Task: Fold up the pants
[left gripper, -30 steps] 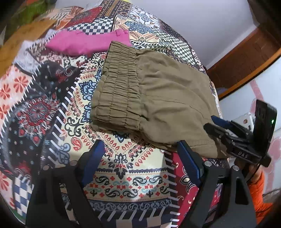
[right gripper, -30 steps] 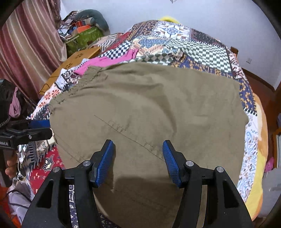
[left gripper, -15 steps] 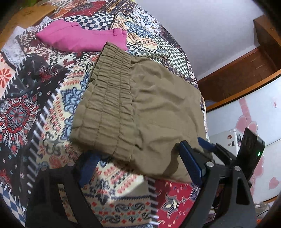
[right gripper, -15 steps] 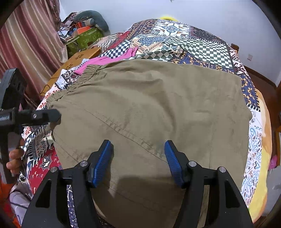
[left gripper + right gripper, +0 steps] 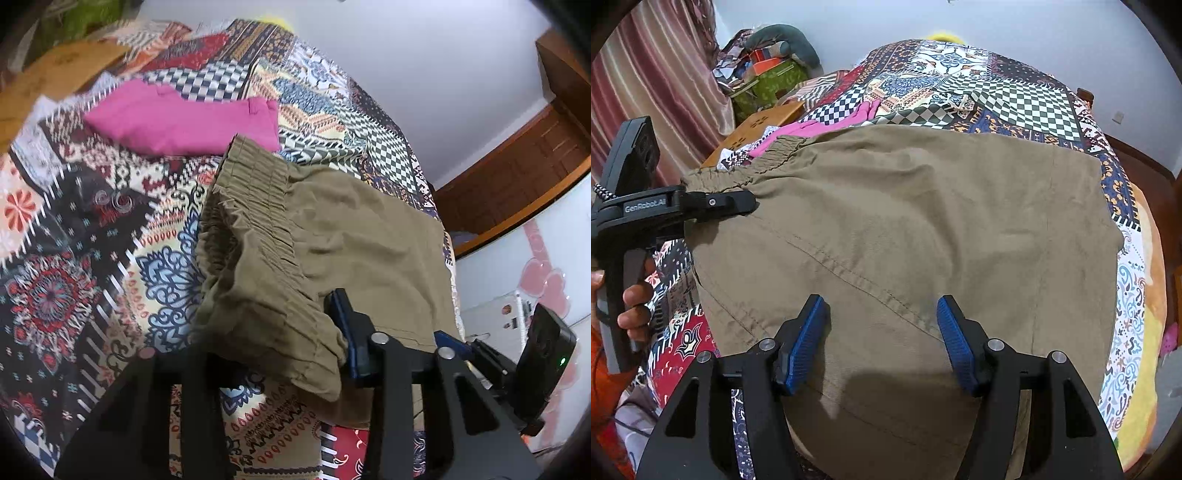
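Note:
Olive pants (image 5: 923,229) lie folded on a patchwork bedspread (image 5: 1015,99), elastic waistband (image 5: 255,206) to the left. My left gripper (image 5: 280,325) is at the near waistband corner, its jaws closing with the bunched fabric between them. One blue pad (image 5: 343,332) presses the cloth and the other finger is hidden under it. In the right wrist view the left gripper (image 5: 738,203) bites the same corner. My right gripper (image 5: 882,343) stands open over the near edge of the pants, nothing pinched.
A pink garment (image 5: 184,122) lies folded beyond the waistband. A wooden board (image 5: 761,125), piled clutter (image 5: 768,62) and a striped curtain (image 5: 646,92) are at the bed's left. A person's hand (image 5: 635,306) holds the left gripper's handle. Wooden furniture (image 5: 517,177) stands right.
My left gripper moved in onto the waistband corner and its jaws came together on the fabric, which now bunches and lifts. The right gripper has stayed put, still open.

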{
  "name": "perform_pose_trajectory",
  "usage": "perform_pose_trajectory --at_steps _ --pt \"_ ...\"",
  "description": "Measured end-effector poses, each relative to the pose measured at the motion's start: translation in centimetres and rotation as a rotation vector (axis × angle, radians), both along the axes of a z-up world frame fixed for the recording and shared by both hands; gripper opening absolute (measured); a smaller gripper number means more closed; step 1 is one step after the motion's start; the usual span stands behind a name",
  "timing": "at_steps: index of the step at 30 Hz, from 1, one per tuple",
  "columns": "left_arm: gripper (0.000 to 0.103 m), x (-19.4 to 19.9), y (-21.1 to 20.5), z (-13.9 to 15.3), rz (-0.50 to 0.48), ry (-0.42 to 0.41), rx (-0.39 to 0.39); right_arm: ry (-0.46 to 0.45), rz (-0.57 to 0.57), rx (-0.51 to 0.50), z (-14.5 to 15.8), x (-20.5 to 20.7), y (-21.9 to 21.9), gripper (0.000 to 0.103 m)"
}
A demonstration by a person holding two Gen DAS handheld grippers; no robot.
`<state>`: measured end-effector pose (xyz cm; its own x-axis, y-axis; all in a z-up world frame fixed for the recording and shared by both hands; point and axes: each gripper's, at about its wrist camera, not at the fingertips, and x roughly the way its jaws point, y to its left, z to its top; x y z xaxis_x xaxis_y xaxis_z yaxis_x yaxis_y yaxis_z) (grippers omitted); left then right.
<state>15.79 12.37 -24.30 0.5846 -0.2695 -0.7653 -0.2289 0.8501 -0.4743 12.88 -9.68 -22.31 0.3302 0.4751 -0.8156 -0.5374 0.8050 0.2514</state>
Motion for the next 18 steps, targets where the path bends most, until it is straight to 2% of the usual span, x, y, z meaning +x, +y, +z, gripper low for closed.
perform_pose_trajectory --at_steps 8,15,18 --pt "0.031 -1.9 -1.8 3.7 -0.011 -0.111 0.228 -0.003 0.012 -0.004 0.3 0.4 0.5 0.059" --pt "0.030 -4.5 -2.4 7.1 0.007 -0.191 0.482 -0.032 0.074 -0.003 1.8 1.0 3.2 0.059" --pt "0.030 -4.9 -2.5 7.5 0.007 -0.198 0.520 -0.062 0.106 0.023 3.0 0.9 4.9 0.059"
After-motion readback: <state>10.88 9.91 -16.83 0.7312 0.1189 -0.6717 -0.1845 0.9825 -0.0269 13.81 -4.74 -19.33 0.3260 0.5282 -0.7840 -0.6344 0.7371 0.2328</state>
